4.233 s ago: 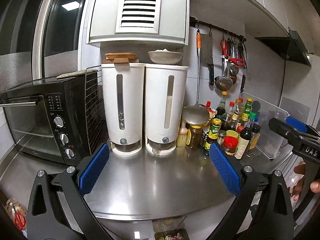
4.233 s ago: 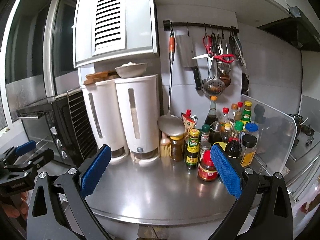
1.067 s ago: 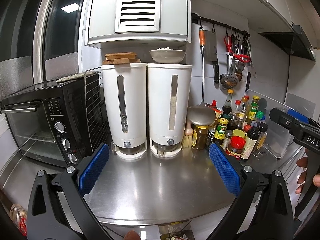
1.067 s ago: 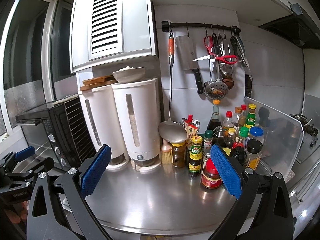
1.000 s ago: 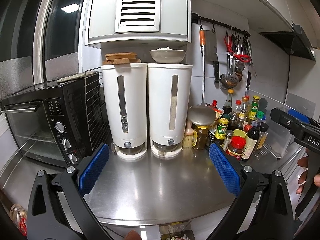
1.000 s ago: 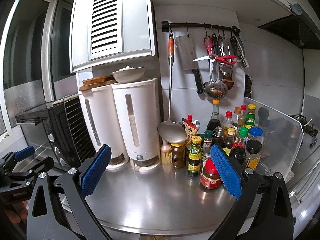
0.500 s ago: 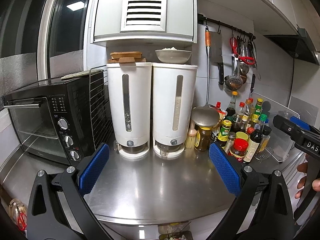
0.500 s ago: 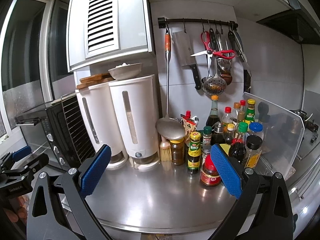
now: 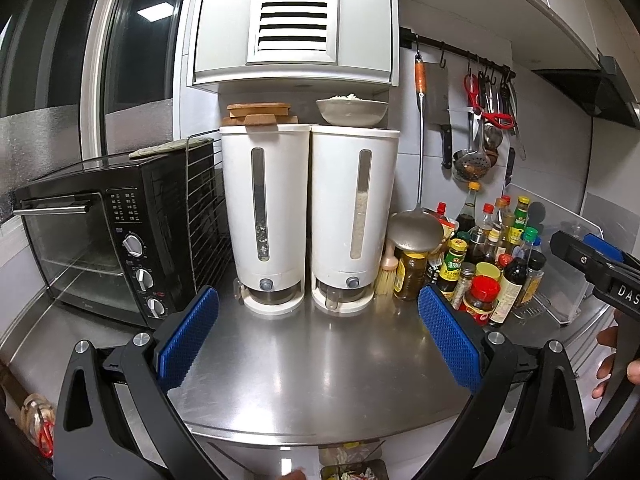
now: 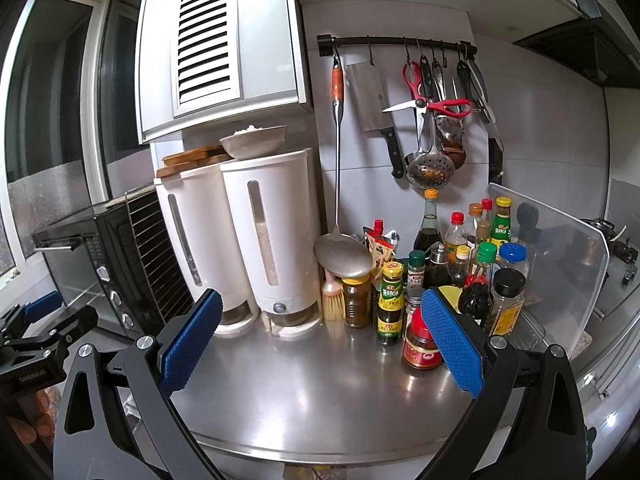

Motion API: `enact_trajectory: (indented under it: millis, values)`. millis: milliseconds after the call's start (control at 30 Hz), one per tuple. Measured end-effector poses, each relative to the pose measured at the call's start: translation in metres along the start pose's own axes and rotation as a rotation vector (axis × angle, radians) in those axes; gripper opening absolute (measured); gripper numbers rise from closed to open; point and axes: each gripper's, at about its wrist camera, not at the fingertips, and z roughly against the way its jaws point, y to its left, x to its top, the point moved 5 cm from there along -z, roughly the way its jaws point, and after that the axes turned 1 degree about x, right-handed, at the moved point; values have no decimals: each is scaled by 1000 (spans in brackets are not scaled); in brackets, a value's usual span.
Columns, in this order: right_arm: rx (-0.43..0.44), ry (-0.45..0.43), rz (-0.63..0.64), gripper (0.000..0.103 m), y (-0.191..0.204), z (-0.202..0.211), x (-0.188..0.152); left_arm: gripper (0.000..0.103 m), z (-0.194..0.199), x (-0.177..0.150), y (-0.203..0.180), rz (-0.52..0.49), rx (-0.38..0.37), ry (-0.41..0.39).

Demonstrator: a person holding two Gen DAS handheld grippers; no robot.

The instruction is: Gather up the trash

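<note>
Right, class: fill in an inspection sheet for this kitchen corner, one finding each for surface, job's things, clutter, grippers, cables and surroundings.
Surface: stainless steel counter, bare in front of both grippers.
Job's things: crumpled scraps in a container below the counter's front edge, possibly trash; none seen on the counter.
Clutter: two tall white grain dispensers, a crowd of sauce and spice bottles, a red-lidded jar, a small brush.
Grippers: left gripper open, empty; right gripper open, empty.
Cables: nothing seen.
Surroundings: black toaster oven, white bowl on the right-hand dispenser, steel ladle, cleaver and red scissors on the wall rail, clear plastic splash screen.
</note>
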Motion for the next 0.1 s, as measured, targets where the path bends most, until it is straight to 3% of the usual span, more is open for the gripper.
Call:
enact_trajectory:
  millis: [100]
  values:
    - [4,2,-1,100,1,2,-1,95,1,-1,0,8,-5,9]
